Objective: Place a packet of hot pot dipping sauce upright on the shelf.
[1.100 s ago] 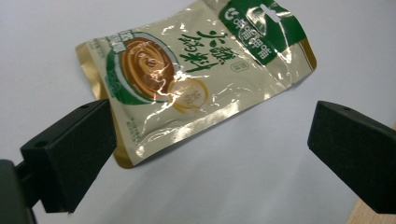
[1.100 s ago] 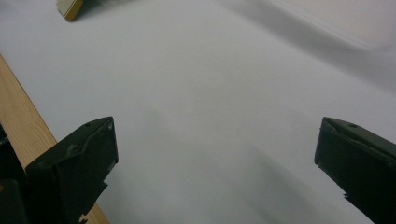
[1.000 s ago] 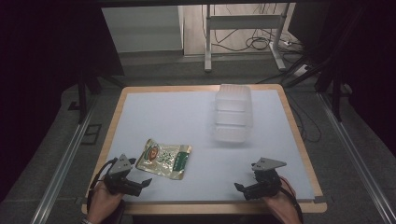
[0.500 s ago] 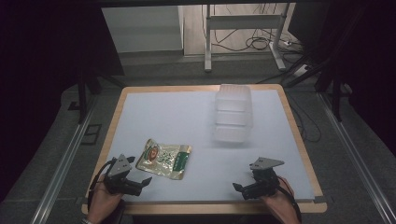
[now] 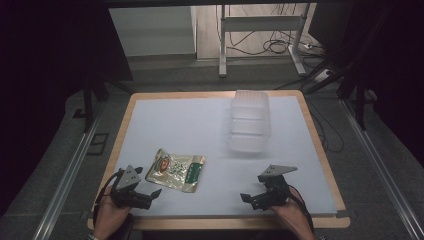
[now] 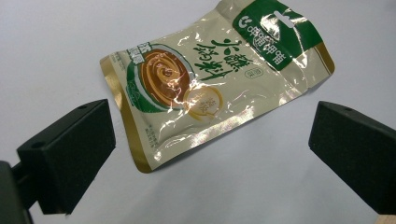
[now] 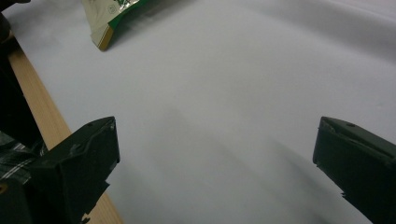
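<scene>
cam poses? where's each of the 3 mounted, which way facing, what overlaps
High view: above the person's side, looking forward and down on the table; both hands, left gripper, right gripper.
Left gripper view: on the left gripper, jaws apart, facing the snack pouch.
Right gripper view: on the right gripper, jaws apart, facing bare mat.
Shared: the snack pouch appears in all three.

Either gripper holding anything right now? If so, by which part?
Nothing held. Left gripper is open, the snack pouch flat on the table ahead of it; right gripper open over bare mat.
</scene>
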Demonstrator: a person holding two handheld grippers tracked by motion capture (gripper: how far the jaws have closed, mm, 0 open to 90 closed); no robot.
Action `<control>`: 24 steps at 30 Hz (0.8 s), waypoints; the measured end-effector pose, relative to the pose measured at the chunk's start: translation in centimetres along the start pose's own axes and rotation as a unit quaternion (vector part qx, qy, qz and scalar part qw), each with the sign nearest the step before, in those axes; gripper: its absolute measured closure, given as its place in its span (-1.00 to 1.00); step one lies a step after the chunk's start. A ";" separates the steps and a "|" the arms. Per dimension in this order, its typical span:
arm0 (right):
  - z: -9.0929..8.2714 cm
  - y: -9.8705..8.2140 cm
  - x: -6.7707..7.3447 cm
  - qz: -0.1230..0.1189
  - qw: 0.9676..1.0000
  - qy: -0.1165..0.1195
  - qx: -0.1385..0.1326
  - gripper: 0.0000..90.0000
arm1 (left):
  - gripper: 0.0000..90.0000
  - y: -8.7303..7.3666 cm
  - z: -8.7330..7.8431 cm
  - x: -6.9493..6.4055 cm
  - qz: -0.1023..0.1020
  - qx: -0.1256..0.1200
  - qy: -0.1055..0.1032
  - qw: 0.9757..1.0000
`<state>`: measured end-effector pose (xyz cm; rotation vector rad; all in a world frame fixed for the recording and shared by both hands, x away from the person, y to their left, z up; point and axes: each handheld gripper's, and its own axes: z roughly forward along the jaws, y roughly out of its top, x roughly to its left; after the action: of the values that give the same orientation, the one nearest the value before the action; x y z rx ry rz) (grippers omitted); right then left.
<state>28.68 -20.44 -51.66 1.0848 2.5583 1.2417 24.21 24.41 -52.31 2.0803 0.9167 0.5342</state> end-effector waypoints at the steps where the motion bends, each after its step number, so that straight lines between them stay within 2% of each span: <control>1: 0.2 0.1 0.1 0.003 1.000 0.000 0.002 -0.98 | -0.99 0.0 0.0 0.0 -0.001 0.000 0.000 1.000; 8: 1.6 1.3 0.8 0.028 0.999 0.020 0.004 -0.97 | -0.99 -0.1 -0.1 0.2 -0.002 0.002 0.006 1.000; 9: 2.0 1.5 0.8 0.036 0.999 0.030 0.007 -0.95 | -0.99 -0.1 -0.1 0.2 -0.002 0.002 0.007 1.000; 11: 2.2 1.6 0.8 0.040 0.999 0.033 0.008 -0.95 | -0.99 -0.1 -0.1 0.2 -0.002 0.002 0.008 1.000; 12: 2.5 1.9 0.7 0.050 0.998 0.048 0.006 -0.94 | -0.99 -0.1 -0.1 0.2 -0.002 0.002 0.008 1.000; 15: 2.9 2.5 0.7 0.058 0.997 0.057 0.005 -0.93 | -0.99 -0.1 -0.1 0.2 0.000 0.004 0.010 1.000; 24: 4.8 4.1 1.3 0.060 0.995 0.073 0.021 -0.86 | -0.99 -0.1 -0.2 0.3 0.001 0.002 0.013 1.000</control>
<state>31.75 -14.76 -51.65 1.2152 2.6737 1.3481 24.21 24.75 -52.24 2.0825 0.9318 0.5630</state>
